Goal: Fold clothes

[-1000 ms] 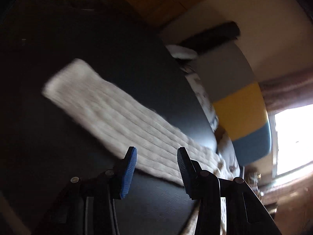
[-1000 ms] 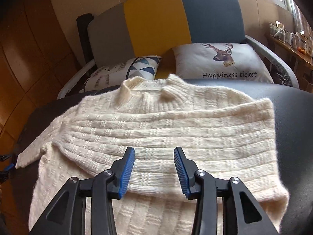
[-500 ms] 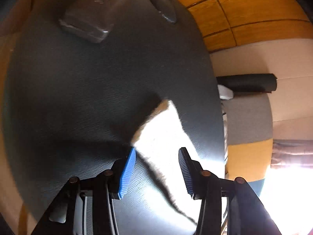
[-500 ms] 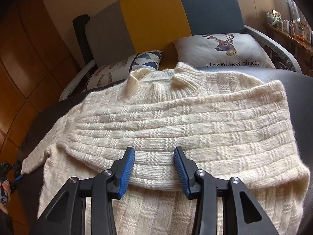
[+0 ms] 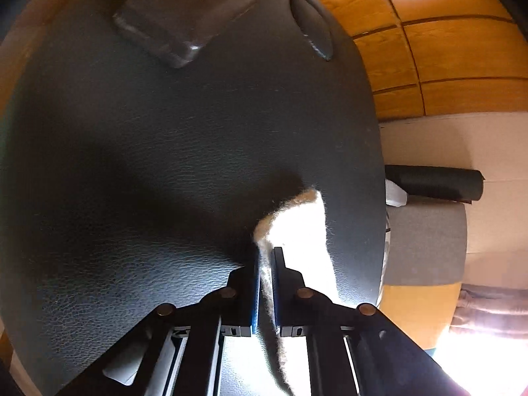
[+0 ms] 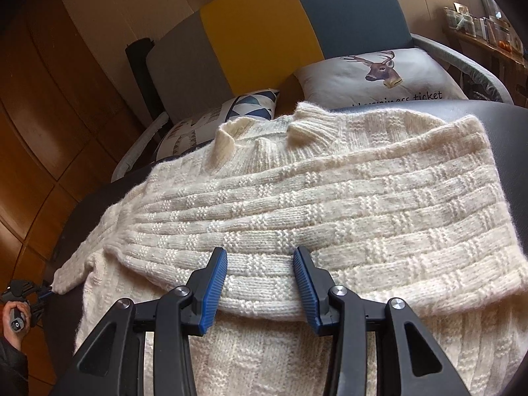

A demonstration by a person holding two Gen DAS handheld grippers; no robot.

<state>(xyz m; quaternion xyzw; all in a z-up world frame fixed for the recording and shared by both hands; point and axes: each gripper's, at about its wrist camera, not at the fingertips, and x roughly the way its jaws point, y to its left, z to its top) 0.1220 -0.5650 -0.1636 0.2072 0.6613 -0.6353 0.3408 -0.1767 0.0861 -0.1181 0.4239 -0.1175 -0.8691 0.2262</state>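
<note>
Lying spread across the black leather-textured table (image 6: pixel 514 138), the cream knit sweater (image 6: pixel 330 204) has one sleeve folded across its body, collar toward the colour-block sofa (image 6: pixel 264 29). The right gripper (image 6: pixel 260 283) hovers just over the folded sleeve's lower edge, blue pads apart with nothing pinched. The left gripper (image 5: pixel 265 283) is clamped on the cuff (image 5: pixel 297 224) of the other sleeve at the table's far side (its fuzzy edge runs between the closed pads). A deer-print cushion (image 6: pixel 379 72) sits behind the sweater.
</note>
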